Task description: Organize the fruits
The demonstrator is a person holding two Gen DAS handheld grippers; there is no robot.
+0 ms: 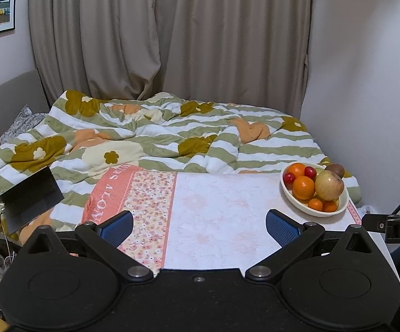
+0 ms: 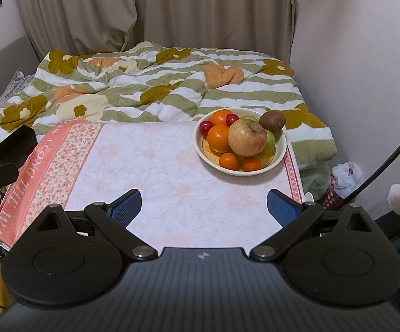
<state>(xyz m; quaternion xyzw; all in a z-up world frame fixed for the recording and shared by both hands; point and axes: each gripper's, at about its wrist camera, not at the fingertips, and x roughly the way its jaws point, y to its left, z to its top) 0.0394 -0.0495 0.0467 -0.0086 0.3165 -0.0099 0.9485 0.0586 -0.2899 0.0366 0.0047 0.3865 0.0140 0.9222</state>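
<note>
We hold both hand-held grippers, left (image 1: 199, 228) and right (image 2: 204, 206), wide and empty over the near bench (image 2: 172, 171), ready to reach the far-right fruit bowl (image 2: 280, 152).

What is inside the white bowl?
The white bowl holds a large apple, four oranges, two big, two small, two red cherry-like fruits, green fruit mostly hidden behind the apple, and a kiwi on the rim. Anything beneath is covered.
</note>
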